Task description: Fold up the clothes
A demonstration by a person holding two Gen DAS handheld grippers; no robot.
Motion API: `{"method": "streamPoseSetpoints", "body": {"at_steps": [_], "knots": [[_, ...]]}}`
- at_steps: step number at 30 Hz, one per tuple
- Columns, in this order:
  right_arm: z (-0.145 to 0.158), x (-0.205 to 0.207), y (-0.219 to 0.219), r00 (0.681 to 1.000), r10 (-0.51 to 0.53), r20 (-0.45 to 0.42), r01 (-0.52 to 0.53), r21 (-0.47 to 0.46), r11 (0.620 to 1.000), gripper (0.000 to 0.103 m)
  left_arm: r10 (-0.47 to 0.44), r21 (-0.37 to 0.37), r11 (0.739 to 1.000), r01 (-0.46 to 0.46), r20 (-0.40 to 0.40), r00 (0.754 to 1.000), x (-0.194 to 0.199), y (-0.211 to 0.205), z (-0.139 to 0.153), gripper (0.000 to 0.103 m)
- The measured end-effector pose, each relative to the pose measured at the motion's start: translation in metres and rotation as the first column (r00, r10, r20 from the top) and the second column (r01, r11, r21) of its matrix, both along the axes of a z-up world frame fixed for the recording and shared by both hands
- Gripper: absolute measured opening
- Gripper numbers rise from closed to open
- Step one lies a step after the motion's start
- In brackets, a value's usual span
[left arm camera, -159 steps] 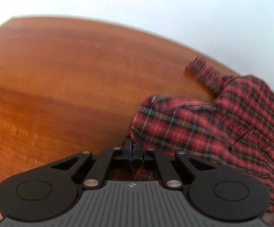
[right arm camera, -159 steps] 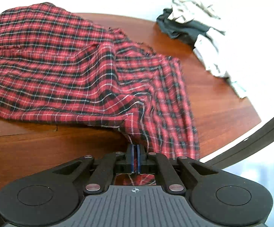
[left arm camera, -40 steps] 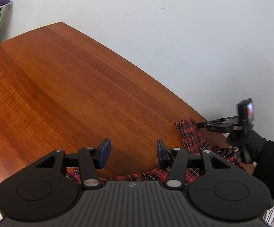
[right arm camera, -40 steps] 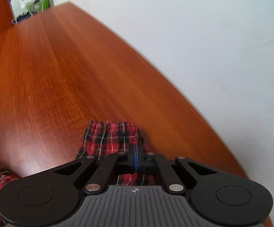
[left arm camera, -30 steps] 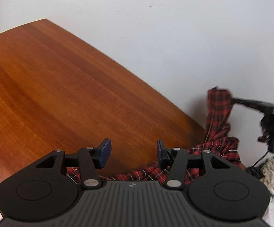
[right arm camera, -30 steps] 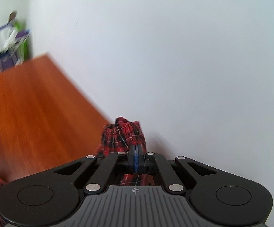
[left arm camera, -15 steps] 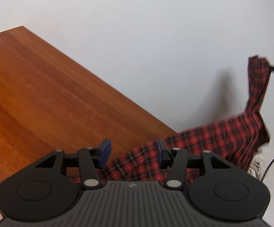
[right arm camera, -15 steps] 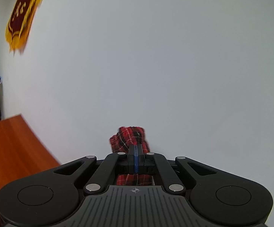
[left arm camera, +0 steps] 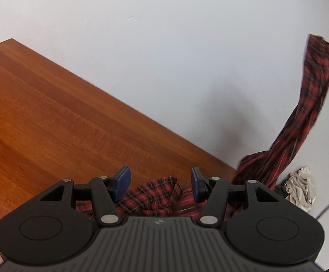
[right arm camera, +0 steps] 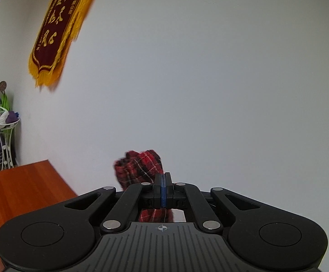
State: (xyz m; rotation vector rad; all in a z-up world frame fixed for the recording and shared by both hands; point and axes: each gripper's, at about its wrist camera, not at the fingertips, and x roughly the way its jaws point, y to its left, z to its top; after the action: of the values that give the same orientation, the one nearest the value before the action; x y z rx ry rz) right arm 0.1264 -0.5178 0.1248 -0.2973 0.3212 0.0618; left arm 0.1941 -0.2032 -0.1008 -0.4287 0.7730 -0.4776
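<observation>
Your left and middle of the table (left arm camera: 51,117) lie bare; the plaid shirt (left arm camera: 300,122) hangs over its right end, likely crowding the crumpled clothes (left arm camera: 300,188).

The left gripper (left arm camera: 160,182) sits at the bottom middle of its picture and tips down a bit. Its two blue pads (left arm camera: 121,180) are far apart and the jaws are opening. Some of the shirt (left arm camera: 157,190) lies low between them, but the pads do not press on it.

The right gripper (right arm camera: 163,190) sits at the bottom middle of its picture. Its jaws are squeezed tight on a bunch of the shirt (right arm camera: 141,170), which pokes out past the tips.
</observation>
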Motion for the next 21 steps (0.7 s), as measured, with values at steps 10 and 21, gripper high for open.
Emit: {"method": "streamPoseSetpoints", "body": {"at_steps": [10,21], "knots": [[-0.080,-0.160,-0.034,0.963,-0.239,-0.127,0.251,0.085,0.964,0.003,-0.062,0.100,0.993,0.070,-0.075,0.995,-0.015,-0.014,-0.029,0.064],[-0.217,-0.296,-0.046,0.737,-0.470,-0.486,0.623,0.219,0.751,0.003,-0.058,0.201,0.977,0.076,-0.094,0.994,-0.007,-0.036,-0.066,0.064]]}}
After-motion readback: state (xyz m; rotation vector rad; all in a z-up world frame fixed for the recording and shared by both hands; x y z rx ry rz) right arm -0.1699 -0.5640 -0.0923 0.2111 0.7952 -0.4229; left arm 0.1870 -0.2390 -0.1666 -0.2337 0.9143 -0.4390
